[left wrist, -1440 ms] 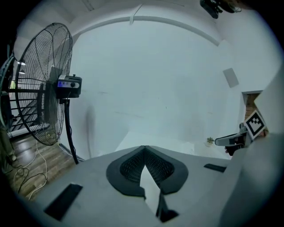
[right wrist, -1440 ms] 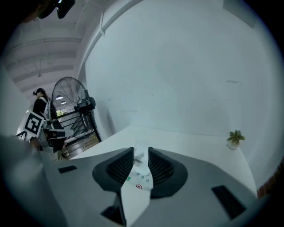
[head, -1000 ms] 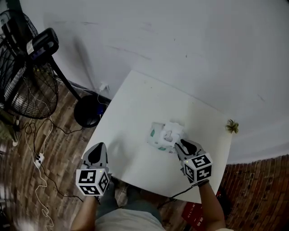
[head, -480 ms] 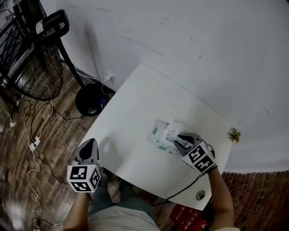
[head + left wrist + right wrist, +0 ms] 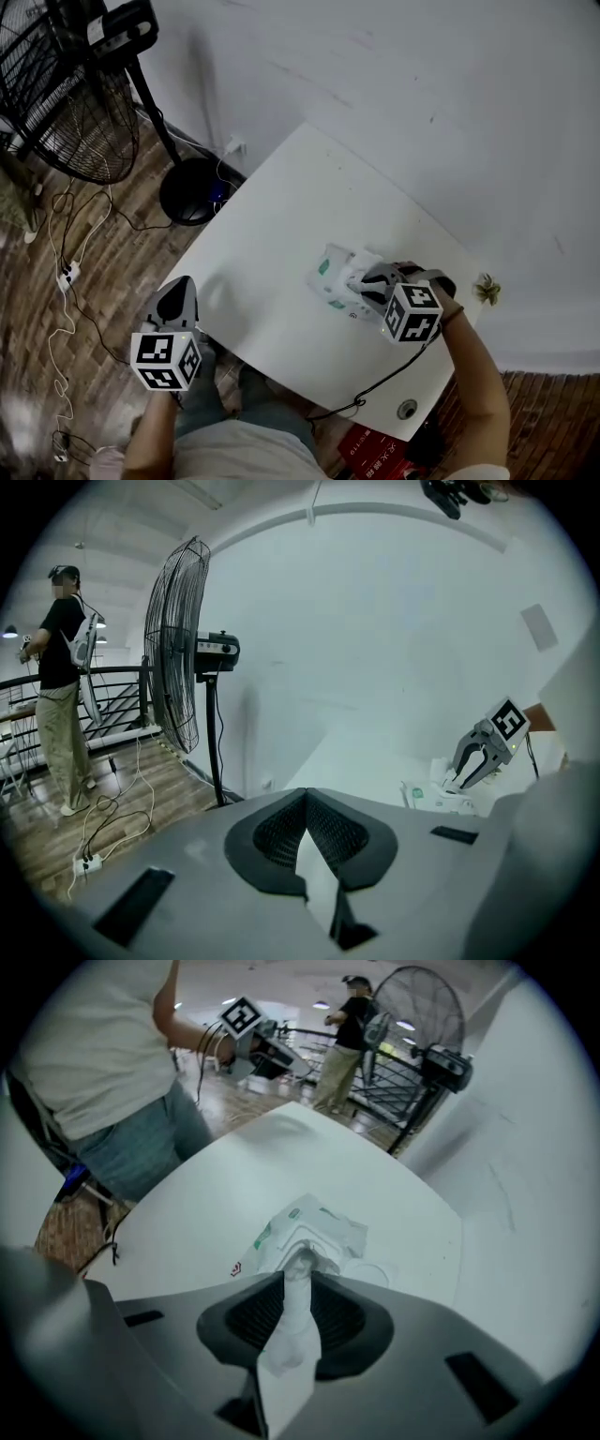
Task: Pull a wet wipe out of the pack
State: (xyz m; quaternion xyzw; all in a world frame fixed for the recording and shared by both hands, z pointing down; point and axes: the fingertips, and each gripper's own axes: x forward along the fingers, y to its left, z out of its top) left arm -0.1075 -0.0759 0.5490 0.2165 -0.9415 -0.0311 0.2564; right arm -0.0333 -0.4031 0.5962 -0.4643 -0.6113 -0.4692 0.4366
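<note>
Two grippers are shown: a wet wipe, stretched lengthwise from the opening of the pack on the table, is pinched by the fingers of the right gripper, apparently for pulling free, while the left gripper, fingers pressed together and empty, is held well clear of the pack.

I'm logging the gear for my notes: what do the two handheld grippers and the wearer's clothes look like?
The left gripper and right gripper are grey tapering shells with dark ribbed fingers. Each carries a cube of black-and-white square markers. A dark cable trails from the right one. The person wears a light short-sleeved shirt and blue jeans.
</note>
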